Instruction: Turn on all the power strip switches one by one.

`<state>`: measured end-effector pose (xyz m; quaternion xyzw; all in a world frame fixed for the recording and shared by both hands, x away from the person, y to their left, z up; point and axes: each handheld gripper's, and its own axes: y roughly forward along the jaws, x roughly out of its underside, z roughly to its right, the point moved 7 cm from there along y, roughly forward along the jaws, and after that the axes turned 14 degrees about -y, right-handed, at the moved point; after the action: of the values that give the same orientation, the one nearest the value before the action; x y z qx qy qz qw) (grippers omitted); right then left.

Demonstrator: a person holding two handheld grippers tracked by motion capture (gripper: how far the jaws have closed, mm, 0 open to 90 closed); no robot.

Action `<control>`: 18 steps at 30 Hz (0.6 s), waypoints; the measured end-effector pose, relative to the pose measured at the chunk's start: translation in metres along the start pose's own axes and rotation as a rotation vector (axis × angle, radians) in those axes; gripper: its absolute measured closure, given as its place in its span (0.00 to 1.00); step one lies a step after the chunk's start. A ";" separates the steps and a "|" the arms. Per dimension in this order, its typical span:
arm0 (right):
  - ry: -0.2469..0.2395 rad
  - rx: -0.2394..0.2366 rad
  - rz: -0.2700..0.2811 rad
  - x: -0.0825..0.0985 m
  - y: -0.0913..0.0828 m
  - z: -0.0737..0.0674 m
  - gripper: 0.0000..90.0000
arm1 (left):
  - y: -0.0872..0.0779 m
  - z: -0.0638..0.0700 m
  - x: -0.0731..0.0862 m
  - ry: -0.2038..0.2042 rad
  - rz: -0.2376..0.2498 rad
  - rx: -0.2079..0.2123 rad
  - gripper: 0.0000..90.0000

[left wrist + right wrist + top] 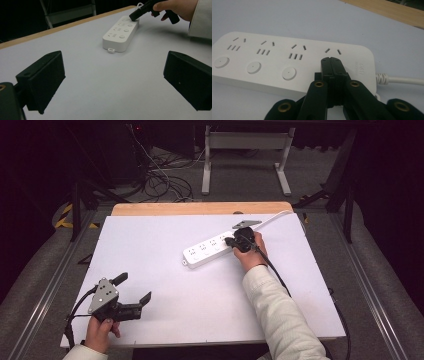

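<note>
At the near left corner of the white tabletop, the left gripper is held low in the person's left hand, its grey three-cornered plate on top. Its jaws stand spread wide with nothing between them; in the left gripper view they frame bare tabletop, and the power strip lies well ahead of them.

Toward the middle, slightly right and far, the white power strip lies flat and slanted on the tabletop, its white cord running off toward the far right edge. The right gripper view shows a row of sockets on it, with a round button below each of the three to the left.

Further right, the right gripper is held by the right hand, the pale sleeve coming in from the bottom. Its jaws are pressed together, and their tip rests on the strip's top just below the socket nearest the cord end. Whether the tip is pressing a button hidden beneath it cannot be told from here.
</note>
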<state>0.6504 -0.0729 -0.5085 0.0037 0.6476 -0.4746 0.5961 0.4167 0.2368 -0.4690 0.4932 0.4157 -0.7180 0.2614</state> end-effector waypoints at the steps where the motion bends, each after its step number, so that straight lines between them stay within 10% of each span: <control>1: -0.008 0.003 -0.003 0.000 0.000 0.000 1.00 | 0.000 0.000 0.000 0.000 0.001 0.001 0.04; 14: -0.036 0.035 -0.017 -0.002 -0.002 0.002 1.00 | 0.000 0.000 0.000 -0.005 -0.001 0.002 0.04; 18: -0.031 0.026 0.080 -0.016 -0.013 0.000 1.00 | 0.001 -0.001 0.000 -0.007 -0.005 0.000 0.04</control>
<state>0.6473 -0.0715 -0.4883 0.0300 0.6313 -0.4586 0.6247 0.4181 0.2370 -0.4698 0.4895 0.4160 -0.7205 0.2612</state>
